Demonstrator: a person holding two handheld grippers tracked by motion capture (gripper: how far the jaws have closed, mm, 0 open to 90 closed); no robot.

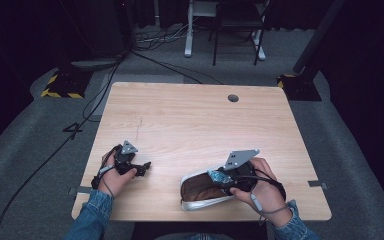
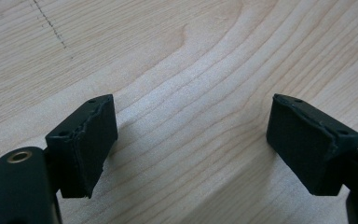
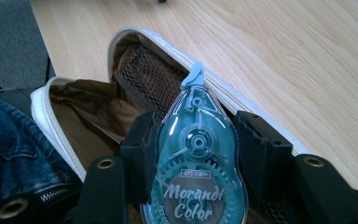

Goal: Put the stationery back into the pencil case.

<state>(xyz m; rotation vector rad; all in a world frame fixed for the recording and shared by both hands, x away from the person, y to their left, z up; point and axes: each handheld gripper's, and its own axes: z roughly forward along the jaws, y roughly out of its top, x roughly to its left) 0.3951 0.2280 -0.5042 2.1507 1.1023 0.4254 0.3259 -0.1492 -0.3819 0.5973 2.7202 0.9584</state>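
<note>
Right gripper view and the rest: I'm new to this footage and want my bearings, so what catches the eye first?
First, the teal correction tape dispenser printed "Morandi Color", clamped between the right gripper's jaws above the open pencil case, whose brown lining shows. In the high view that white-edged case lies at the table's near edge, under the right hand. At the near left, the left gripper hangs open above bare wood.

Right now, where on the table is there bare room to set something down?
The far half of the table, up to the cable hole, is bare, as is the strip between the left tool and the pouch. The near right edge is crowded.
</note>
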